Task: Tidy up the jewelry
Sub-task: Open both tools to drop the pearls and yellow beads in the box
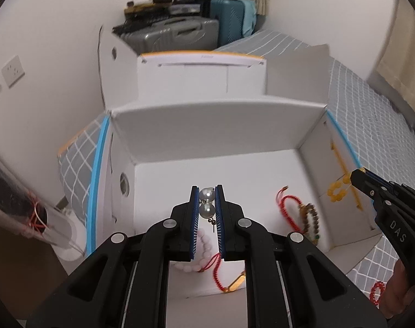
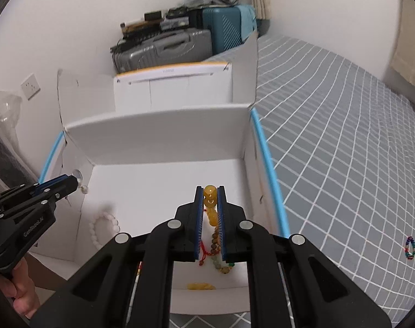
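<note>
My left gripper (image 1: 207,201) is shut on a pearl earring (image 1: 207,202) with two grey pearls and holds it over the open white box (image 1: 218,125). It shows at the left of the right wrist view (image 2: 77,184). My right gripper (image 2: 210,199) is shut on a yellow bead bracelet (image 2: 210,195) over the box's right side; it shows at the right of the left wrist view (image 1: 353,177) with the bracelet (image 1: 336,191) hanging. On the box floor lie a pink bead bracelet (image 1: 202,257), a red cord bracelet (image 1: 285,205) and a brown bead bracelet (image 1: 311,218).
The box stands on a grey checked bedspread (image 2: 344,150). A red bead bracelet (image 1: 377,292) and a multicoloured bead bracelet (image 2: 410,247) lie on the bedspread right of the box. A second white box (image 1: 202,79) stands behind. Suitcases (image 1: 180,32) are stacked at the far wall.
</note>
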### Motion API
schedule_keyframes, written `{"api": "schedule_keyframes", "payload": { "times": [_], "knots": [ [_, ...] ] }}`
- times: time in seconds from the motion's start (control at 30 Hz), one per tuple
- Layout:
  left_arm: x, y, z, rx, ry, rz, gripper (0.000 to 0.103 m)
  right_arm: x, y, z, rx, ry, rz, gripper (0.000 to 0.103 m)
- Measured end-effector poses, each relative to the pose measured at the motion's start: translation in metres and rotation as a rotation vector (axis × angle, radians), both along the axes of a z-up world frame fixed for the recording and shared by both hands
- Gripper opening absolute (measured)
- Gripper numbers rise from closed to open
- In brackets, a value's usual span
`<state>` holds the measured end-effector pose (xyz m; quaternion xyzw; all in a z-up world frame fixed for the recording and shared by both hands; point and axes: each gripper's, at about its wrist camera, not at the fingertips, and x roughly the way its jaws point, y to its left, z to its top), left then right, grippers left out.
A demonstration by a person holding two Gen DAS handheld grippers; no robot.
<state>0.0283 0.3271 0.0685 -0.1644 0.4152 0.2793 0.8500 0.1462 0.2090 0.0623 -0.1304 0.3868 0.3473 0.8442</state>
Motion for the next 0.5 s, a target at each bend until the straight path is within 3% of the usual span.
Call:
{"api": "schedule_keyframes", "payload": {
  "times": [0.5],
  "knots": [
    [0.002,0.014,-0.037,-0.066,0.074,0.022,0.011,0.006,0.017,-0.039,-0.093,0.065,0.014,0.009]
  ]
}}
